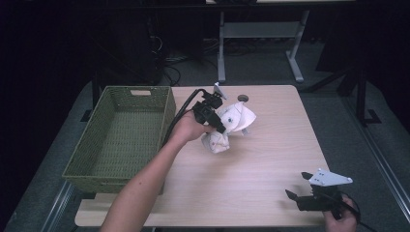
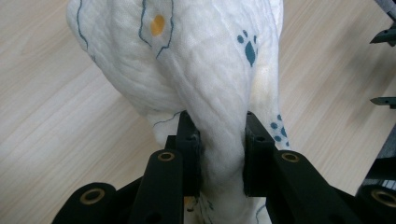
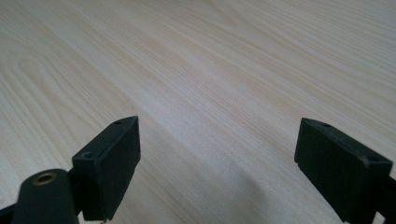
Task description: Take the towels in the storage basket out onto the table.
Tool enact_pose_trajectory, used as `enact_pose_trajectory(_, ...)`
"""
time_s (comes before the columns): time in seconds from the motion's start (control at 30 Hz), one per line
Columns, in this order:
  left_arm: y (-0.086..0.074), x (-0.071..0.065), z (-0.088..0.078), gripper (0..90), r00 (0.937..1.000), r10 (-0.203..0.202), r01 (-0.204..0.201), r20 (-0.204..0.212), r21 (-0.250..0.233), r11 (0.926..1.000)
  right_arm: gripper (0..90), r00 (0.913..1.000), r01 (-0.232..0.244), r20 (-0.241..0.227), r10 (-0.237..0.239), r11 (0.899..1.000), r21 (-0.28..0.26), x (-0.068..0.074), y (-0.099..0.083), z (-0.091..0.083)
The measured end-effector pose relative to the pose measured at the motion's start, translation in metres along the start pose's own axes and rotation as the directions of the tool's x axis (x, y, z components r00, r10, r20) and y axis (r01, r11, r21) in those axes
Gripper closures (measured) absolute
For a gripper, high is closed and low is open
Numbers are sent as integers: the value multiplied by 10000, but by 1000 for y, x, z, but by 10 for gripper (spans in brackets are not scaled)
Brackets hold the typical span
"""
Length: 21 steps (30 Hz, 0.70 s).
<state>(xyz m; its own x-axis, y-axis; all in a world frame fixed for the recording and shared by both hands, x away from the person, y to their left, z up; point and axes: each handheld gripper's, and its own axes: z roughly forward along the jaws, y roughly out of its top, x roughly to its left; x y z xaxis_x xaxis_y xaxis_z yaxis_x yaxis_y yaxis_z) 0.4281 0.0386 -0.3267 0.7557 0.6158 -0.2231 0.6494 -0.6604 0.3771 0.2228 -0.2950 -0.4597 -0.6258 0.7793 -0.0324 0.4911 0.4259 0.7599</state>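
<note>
We have the cloth [image 2: 205, 84] clamped in the left gripper [image 2: 219, 154] above the tabletop [image 1: 270, 159], right gripper [image 3: 217, 163] released and idle, basket [image 1: 121, 140] drop remaining.

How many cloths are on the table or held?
1: a white printed cloth, bunched at the table middle beside the green basket, pinched by the left gripper. None seen elsewhere.
</note>
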Motion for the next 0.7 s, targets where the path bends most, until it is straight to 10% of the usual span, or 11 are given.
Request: enact_pose_trajectory(0.7,14,-4,49,722,9998,-144,151,-133,591,9981,140,10000,25,-51,-26,10000,-56,0,0,0)
